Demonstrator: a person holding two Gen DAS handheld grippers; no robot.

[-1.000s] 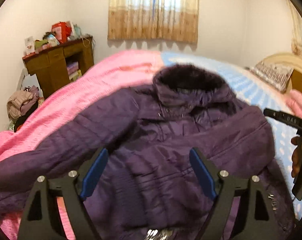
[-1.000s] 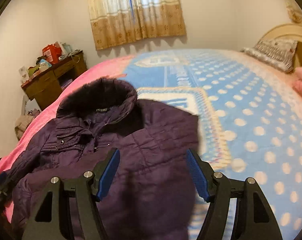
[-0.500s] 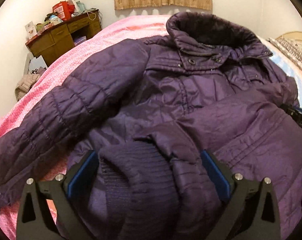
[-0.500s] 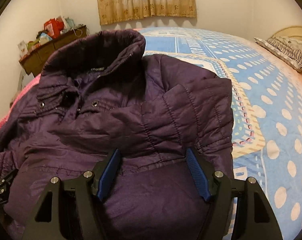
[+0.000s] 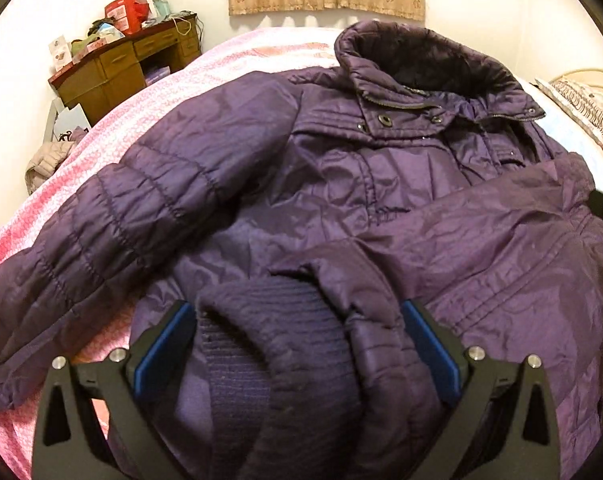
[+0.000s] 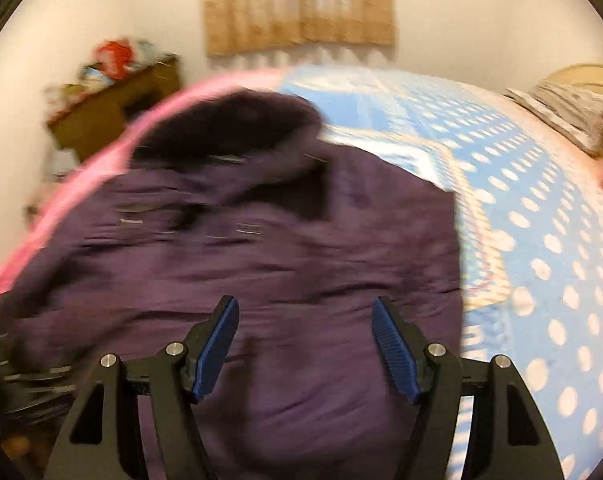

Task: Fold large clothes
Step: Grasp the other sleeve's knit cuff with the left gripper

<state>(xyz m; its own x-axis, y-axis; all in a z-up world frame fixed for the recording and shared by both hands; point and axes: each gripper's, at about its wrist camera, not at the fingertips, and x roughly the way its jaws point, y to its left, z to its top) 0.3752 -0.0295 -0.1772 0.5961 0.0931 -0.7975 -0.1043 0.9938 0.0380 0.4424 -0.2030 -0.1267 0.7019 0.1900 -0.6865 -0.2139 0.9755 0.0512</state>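
Note:
A large purple quilted jacket (image 5: 381, 200) lies front up on the bed, its dark collar (image 5: 421, 60) at the far end. One sleeve stretches out to the left. The other sleeve is folded across the body, and its knitted cuff (image 5: 261, 340) lies between the fingers of my left gripper (image 5: 295, 306). That gripper stands wide open and its pads do not squeeze the cuff. In the blurred right wrist view my right gripper (image 6: 304, 300) is open just above the jacket (image 6: 281, 240), with nothing held.
The bed carries a pink blanket (image 5: 101, 148) on the left and a blue dotted blanket (image 6: 541, 220) on the right. A cluttered wooden desk (image 5: 129, 68) and a heap of clothes (image 5: 45, 160) stand at the back left. A pillow (image 5: 581, 108) lies far right.
My left gripper sank onto the jacket and its jaws widened around the sleeve cuff. My right gripper dipped close to the jacket, then swung sideways, and its view is now blurred.

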